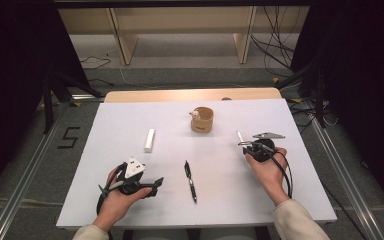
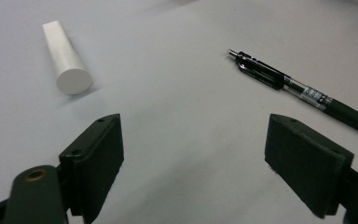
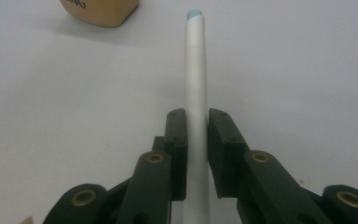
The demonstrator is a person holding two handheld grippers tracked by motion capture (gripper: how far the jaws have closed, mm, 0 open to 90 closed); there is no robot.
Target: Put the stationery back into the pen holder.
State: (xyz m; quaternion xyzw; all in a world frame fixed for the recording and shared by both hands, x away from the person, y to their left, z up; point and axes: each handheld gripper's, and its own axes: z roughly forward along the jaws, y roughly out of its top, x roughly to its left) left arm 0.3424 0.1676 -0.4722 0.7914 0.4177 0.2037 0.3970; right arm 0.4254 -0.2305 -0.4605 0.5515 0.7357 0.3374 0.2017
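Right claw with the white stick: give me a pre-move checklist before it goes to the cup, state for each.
1. Grip: right claw is shut on the white stick, pads on both sides. ok.
2. Stick alignment: it runs straight out between the jaws, blue-tipped end forward. ok.
3. Cup upright on the table: ok. One small item already stands in it; free room inside, cannot tell.
4. Path from claw to cup: bare table between them. ok.
5. Left claw open, holding nothing, off to the side near the black pen and white tube. ok.
6. Stick lifted off the table: cannot tell.
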